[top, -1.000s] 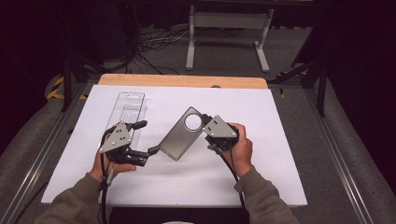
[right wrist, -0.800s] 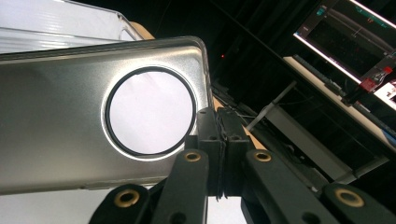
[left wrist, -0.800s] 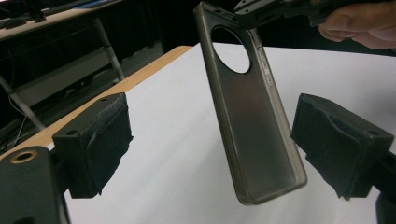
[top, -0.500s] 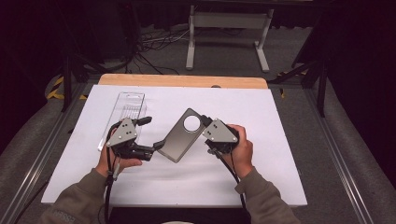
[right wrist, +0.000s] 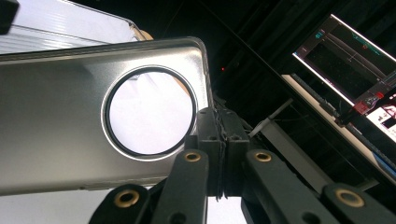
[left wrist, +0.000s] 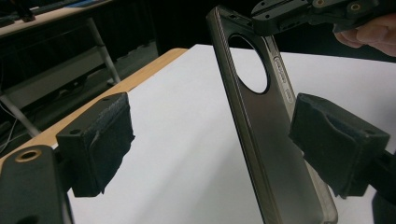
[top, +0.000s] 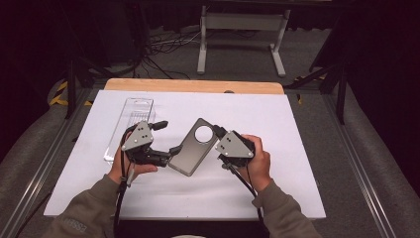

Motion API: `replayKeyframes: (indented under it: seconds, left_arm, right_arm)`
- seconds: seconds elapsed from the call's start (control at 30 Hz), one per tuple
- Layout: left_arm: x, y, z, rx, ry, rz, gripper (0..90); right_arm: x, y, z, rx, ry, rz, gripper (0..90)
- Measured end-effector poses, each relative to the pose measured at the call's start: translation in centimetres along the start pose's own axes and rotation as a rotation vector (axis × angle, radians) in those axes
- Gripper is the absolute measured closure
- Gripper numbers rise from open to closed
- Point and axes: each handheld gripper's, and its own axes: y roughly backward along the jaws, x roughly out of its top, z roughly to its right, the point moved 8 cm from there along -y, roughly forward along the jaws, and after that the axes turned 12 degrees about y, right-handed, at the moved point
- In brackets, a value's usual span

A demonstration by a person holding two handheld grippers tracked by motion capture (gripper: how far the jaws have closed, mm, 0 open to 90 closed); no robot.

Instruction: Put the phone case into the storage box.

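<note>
A grey phone case (top: 192, 148) with a round camera hole is held tilted above the white table. My right gripper (top: 218, 133) is shut on the case's edge beside the hole; its jaws (right wrist: 222, 154) pinch the rim of the phone case (right wrist: 56, 121). My left gripper (top: 167, 137) is open at the case's lower end. In the left gripper view the phone case (left wrist: 261, 130) stands edge-on between the two pads, close against the right pad (left wrist: 336, 140) and well apart from the left pad (left wrist: 100, 140). The right gripper (left wrist: 303, 11) shows at the top.
A clear plastic box (top: 131, 126) lies on the white table sheet (top: 297, 148) just left of my left hand. A wooden strip (top: 193, 85) edges the table's far side. Beyond it are metal stand legs (top: 237, 29) and cables on the floor.
My left gripper has shifted right and slightly away from me, so its open jaws now straddle the case's lower end. The right gripper keeps its hold, nearly still.
</note>
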Motion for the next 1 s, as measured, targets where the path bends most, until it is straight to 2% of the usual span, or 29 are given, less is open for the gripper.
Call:
replayKeyframes:
  seconds: [0.27, 0.33, 0.47, 0.53, 0.73, 0.9, 1.0]
  left_arm:
    - [0.2, -0.6, 0.4, -0.014, 0.007, -0.007, 13.8]
    - [0.3, -0.7, 0.3, -0.007, 0.001, -0.001, 13.8]
    - [0.5, -0.8, 0.3, -0.013, 0.022, 0.006, 14.0]
    - [0.6, -0.9, 0.3, -0.018, 0.012, 0.0, 14.3]
    - [0.7, -1.4, 0.6, -0.029, 0.031, 0.001, 16.4]
    - [0.7, -1.5, 0.7, -0.037, 0.026, -0.005, 20.0]
    - [0.6, -1.5, 0.8, -0.047, 0.045, -0.009, 20.9]
  right_arm:
    - [0.2, 0.2, -0.2, 0.001, 0.025, 0.01, 89.7]
    - [0.2, 0.2, -0.3, 0.004, 0.033, 0.006, 89.6]
    - [0.1, 0.4, -0.5, 0.005, 0.05, 0.005, 89.6]
    - [0.1, 0.5, -0.7, 0.011, 0.056, 0.01, 89.6]
    - [0.3, 0.7, -1.3, 0.013, 0.097, 0.013, 89.6]
    - [0.6, 0.8, -1.8, 0.023, 0.133, 0.026, 89.6]
    - [0.8, 0.9, -2.1, 0.025, 0.144, 0.028, 89.6]
